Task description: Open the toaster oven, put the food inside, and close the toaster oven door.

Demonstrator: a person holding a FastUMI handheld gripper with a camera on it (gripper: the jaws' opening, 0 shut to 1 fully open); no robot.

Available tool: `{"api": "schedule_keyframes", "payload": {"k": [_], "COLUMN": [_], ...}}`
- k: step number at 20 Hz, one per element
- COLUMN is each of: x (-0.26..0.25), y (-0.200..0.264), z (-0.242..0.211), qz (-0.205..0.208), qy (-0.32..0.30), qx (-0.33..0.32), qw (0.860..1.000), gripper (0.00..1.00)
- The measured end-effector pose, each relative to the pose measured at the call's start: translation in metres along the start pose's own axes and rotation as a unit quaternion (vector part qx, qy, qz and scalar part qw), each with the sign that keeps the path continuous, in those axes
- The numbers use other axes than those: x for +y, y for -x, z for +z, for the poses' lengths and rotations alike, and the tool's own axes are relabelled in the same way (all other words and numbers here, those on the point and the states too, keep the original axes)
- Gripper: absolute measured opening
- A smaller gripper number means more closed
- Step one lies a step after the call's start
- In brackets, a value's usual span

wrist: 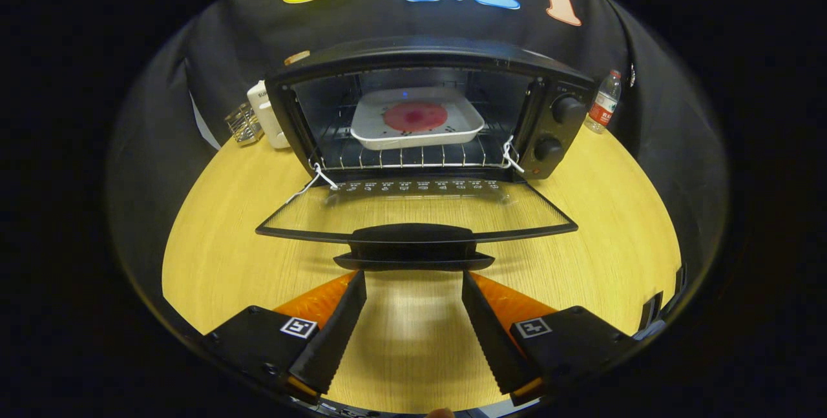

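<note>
Glass-paned toaster oven door (413,211) lies fully open at frame centre, rigid and hinged; its handle (413,251) — just ahead of the spread, empty gripper (413,285) — offers the firmest hold. White tray (381,137) with food (415,116) sits inside on the rack.

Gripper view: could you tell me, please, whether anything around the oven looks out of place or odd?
Nothing stands out. The oven sits square on the table, its door folded flat open, the tray with food level on the rack. The gripper fingers are open, just short of the door handle.
</note>
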State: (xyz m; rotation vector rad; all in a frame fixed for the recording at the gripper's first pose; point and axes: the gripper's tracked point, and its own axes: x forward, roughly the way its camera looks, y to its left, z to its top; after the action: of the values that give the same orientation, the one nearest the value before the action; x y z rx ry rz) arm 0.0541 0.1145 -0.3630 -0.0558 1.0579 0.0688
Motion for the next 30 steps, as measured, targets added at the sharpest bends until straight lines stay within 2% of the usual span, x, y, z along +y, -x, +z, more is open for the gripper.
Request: {"api": "schedule_keyframes", "payload": {"k": [9,17,24,30], "x": [0.001,-0.001,-0.018,-0.031], "y": [0.026,0.047,0.114,0.173], "z": [0.040,0.090,0.134,0.135], "qz": [-0.012,-0.025,-0.023,-0.016], "qy": [0.031,0.035,0.016,0.037], "qx": [-0.072,-0.159,-0.307,-0.348], "qw": [0.997,0.986,0.951,0.937], "gripper": [0.95,0.95,0.95,0.95]}}
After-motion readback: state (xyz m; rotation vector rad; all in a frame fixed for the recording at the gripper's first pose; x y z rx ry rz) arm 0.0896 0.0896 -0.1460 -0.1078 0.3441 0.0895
